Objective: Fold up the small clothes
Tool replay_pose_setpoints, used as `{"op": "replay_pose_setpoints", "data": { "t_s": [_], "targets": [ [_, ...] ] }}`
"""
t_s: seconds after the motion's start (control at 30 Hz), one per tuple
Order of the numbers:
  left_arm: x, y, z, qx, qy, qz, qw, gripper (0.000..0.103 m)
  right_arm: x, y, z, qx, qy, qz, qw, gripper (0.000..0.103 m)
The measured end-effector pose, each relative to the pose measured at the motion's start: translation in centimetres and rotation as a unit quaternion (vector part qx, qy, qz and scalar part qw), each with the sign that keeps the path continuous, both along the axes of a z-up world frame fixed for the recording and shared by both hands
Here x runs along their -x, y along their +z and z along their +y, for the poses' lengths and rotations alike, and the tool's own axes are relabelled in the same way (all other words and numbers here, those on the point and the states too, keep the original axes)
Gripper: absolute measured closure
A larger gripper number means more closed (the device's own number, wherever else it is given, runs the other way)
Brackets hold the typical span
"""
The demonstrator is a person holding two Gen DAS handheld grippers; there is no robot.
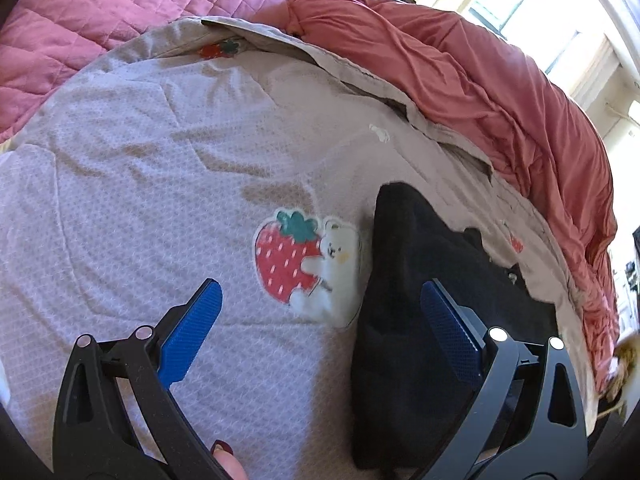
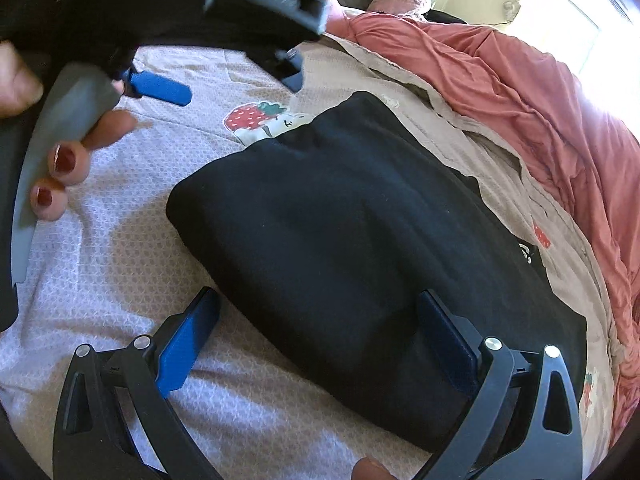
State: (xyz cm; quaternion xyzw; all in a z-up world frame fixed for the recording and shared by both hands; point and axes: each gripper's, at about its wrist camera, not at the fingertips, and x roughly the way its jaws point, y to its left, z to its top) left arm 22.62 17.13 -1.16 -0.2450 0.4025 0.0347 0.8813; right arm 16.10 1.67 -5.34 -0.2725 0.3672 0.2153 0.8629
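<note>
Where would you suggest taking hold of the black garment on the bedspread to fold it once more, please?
I would grip the black garment at its near rounded corner, coming in low from the patterned bedspread side. That corner lies free on bare cloth, and its thick folded edge gives the fingers something to pinch. The right gripper is open and already straddles the near edge.

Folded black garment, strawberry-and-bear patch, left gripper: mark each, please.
Folded black garment [image 2: 360,240]: right wrist view, top face.
Strawberry-and-bear patch [image 1: 286,262]: left wrist view, red berry.
Left gripper [image 1: 320,336]: left wrist view, between fingertips.
</note>
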Motion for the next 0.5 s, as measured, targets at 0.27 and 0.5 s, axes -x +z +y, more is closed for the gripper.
{"op": "replay_pose_setpoints", "data": {
  "t_s": [0.27, 0.5],
  "targets": [
    [-4.4, 0.2, 1.5, 0.051, 0.054, 0.029, 0.9968, 0.010, -0.6, -0.3, 0.7, 0.017, 0.001, -0.028, 0.999, 0.005],
    [-5.8, -1.5, 0.9, 0.108, -0.009, 0.027, 0.9938, 0.010, -0.6, -0.2, 0.8, 0.024, -0.006, -0.057, 0.998, 0.007]
  ]
}}
